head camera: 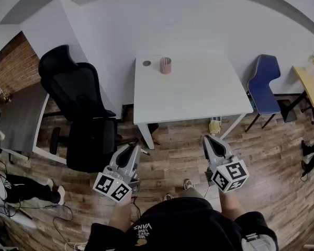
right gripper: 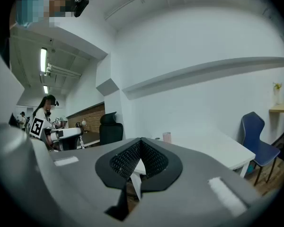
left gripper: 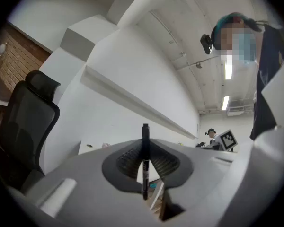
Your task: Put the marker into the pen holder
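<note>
The left tool (head camera: 131, 150) is clamping the marker (left gripper: 145, 151) upright between its jaws, above the floor and well short of the table (head camera: 199, 95). The pink holder (head camera: 165, 65) is standing near the table's far edge, its inside too small to make out. The right tool (head camera: 211, 142) is hanging with jaws pressed together, gripping nothing.

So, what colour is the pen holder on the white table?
The pen holder is pale pink; the head view shows it best.
</note>
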Tool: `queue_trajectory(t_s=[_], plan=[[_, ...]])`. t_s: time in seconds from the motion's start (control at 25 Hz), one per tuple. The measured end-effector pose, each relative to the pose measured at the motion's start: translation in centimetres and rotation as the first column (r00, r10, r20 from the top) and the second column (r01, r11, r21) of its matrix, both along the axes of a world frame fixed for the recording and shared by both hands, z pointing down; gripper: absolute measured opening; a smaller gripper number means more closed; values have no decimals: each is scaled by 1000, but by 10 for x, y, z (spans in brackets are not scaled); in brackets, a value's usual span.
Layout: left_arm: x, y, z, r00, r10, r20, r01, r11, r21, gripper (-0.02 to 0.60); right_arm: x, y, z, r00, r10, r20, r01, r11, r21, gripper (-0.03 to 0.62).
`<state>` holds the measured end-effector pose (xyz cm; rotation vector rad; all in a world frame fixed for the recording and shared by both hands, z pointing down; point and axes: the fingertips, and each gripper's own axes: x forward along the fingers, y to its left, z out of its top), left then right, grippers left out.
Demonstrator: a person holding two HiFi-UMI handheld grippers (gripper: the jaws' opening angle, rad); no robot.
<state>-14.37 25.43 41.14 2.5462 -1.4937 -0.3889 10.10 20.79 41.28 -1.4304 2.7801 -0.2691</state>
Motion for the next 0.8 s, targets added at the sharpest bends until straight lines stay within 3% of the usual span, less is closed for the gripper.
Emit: queue_trajectory(t_s=[0.36,0.8], plan=[[2,-15,9,1000,19,6,-19,1000,-20,91,-5,-13,0,1000,-17,25,17,1000,5,3],[31,-83,13,1000,7,20,-7,999,-34,91,17,-83,18,997,-46,57,49,997,-52,3]])
